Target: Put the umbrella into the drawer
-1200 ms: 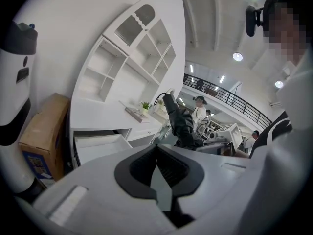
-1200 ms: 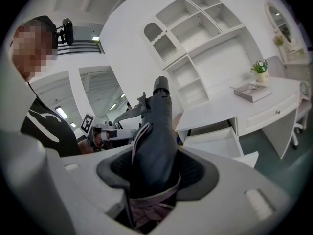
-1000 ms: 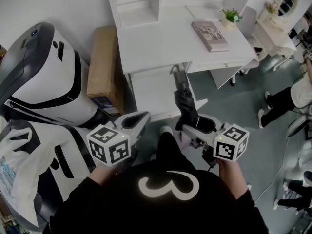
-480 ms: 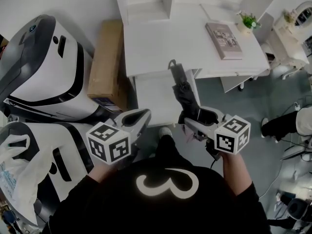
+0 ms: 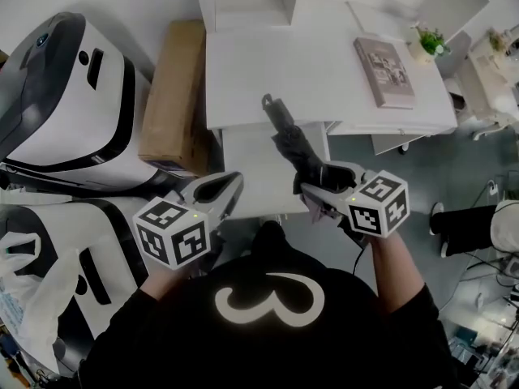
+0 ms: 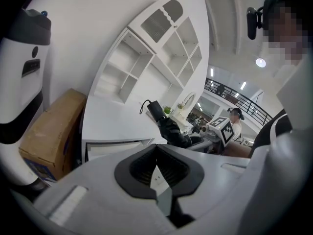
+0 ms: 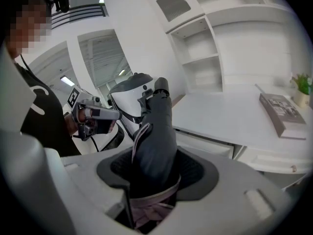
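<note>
Clamping the folded umbrella (image 5: 293, 146) by its canopy end, the right gripper (image 5: 323, 181) aims the handle toward eleven o'clock over the open drawer (image 5: 247, 173), probably so it slides in lengthwise. The left gripper (image 5: 229, 186), jaws together and empty, waits at the drawer's seven o'clock.

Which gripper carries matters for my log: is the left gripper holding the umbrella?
No, the left gripper has jaws together on nothing; the umbrella sits clamped in the right gripper.

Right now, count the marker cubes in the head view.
2. One marker cube sits on the left gripper, lower left; the other on the right gripper, which holds the umbrella. None seems hidden.
</note>
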The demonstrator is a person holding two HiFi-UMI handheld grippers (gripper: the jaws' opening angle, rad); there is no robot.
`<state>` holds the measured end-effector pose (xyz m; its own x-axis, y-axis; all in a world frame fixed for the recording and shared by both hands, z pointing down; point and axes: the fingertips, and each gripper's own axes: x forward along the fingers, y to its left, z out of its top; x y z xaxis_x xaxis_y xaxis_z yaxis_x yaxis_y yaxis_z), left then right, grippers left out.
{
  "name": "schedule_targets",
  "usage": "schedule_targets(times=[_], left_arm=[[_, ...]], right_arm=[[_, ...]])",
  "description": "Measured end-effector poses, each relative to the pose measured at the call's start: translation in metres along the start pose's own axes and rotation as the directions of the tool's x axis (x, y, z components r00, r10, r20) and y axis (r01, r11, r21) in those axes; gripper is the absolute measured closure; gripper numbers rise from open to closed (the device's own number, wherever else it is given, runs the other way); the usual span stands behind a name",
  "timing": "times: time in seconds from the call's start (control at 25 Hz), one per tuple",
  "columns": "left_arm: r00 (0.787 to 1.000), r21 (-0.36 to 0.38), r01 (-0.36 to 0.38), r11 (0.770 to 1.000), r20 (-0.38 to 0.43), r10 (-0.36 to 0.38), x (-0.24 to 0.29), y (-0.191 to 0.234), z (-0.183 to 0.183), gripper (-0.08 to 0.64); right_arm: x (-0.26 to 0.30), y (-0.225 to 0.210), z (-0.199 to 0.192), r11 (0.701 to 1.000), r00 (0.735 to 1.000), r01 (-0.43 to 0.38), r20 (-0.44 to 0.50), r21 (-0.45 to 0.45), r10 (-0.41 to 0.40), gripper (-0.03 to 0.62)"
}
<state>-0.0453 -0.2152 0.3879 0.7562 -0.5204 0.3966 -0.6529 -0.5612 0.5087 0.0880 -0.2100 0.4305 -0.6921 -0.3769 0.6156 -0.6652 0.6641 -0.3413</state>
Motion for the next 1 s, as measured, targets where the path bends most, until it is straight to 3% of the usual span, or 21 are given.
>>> schedule_targets(times=[0.44,0.76,1.0], left_arm=[[0.997,-0.059,-0.069,0.996,-0.022,0.068,0.016,0.036,-0.006,0.551],[0.992,-0.113,-0.129,0.985,-0.015,0.128,0.016,0.065,-0.006,0.551],[0.989,-0.142,-0.146,0.979,-0.022,0.145,0.021,0.074,-0.007,0.551]], right_arm=[[0.056,-0.028,-0.019,0.986,0.976,-0.058,-0.217,-0.154,0.024,0.362],[0.105,-0.043,-0.057,0.968,0.918,-0.130,-0.394,-0.216,0.036,0.362],[0.138,-0.066,-0.090,0.963,0.866,-0.140,-0.500,-0.231,0.007,0.362]])
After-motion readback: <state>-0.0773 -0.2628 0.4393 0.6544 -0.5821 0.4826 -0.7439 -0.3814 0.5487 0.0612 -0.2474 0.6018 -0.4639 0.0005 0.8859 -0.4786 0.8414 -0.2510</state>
